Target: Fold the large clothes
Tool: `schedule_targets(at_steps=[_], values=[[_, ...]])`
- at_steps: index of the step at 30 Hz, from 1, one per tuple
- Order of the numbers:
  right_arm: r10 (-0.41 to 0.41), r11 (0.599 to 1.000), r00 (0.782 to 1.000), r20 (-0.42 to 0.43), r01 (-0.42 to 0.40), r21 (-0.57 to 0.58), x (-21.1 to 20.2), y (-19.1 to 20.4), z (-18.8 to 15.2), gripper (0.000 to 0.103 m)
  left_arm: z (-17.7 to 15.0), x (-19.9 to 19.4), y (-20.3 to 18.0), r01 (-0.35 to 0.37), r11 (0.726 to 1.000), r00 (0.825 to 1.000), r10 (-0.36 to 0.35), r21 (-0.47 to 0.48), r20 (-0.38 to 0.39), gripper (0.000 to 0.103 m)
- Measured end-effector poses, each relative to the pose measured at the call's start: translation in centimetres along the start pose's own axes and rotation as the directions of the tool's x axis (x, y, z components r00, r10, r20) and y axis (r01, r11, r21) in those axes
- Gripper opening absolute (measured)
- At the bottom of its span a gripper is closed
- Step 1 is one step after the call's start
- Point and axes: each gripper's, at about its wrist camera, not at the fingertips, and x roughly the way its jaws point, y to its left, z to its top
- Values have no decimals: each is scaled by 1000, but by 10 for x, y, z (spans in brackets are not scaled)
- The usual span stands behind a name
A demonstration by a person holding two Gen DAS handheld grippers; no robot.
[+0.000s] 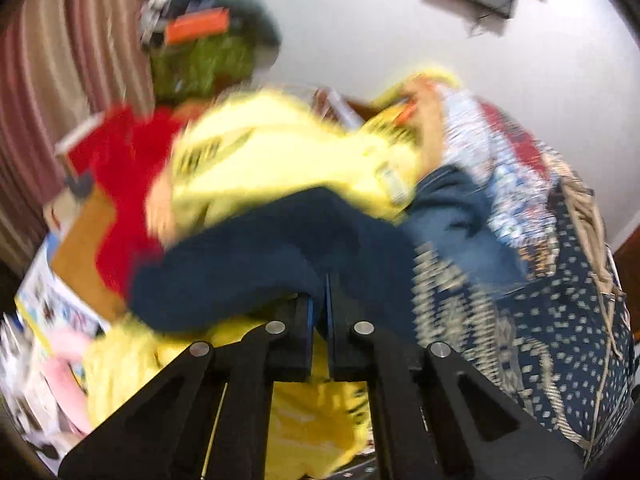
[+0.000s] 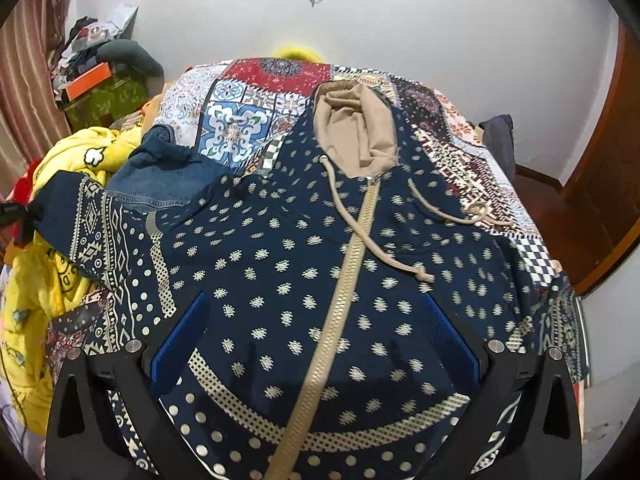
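A navy hoodie [image 2: 280,248] with pale dot motifs, a tan hood [image 2: 356,128], a tan zipper and drawstrings lies face up and spread on a patchwork bedcover [image 2: 240,120]. My right gripper [image 2: 316,340] hovers open over its lower front, one blue pad on each side of the zipper. The left sleeve [image 2: 100,232] stretches out to the left. In the blurred left wrist view, my left gripper [image 1: 320,300] is shut on the dark navy sleeve end [image 1: 260,264], lifted above the pile.
Yellow printed garments [image 2: 80,156] and a pair of jeans [image 2: 160,176] are heaped left of the hoodie, with red cloth [image 1: 128,168] beyond. A cluttered green box [image 2: 108,100] stands by the curtain. A wooden door [image 2: 600,184] is at right.
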Motion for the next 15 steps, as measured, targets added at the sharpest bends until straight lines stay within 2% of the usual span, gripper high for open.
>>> schedule_targets(at_steps=[4, 8, 11, 15], values=[[-9, 1000, 1000, 22, 9, 17, -13, -10, -1, 103, 20, -41, -46, 70, 994, 994, -77, 87, 83, 4], [-12, 999, 999, 53, 10, 41, -28, -23, -1, 103, 28, -69, -101, 136, 975, 980, -158, 178, 118, 4], [-12, 999, 997, 73, 8, 53, -39, -32, -3, 103, 22, -82, -148, 186, 952, 968, -220, 243, 118, 4], [-20, 998, 996, 87, 14, 69, -48, -46, -7, 103, 3, -81, -210, 283, 908, 949, -311, 309, 47, 4]])
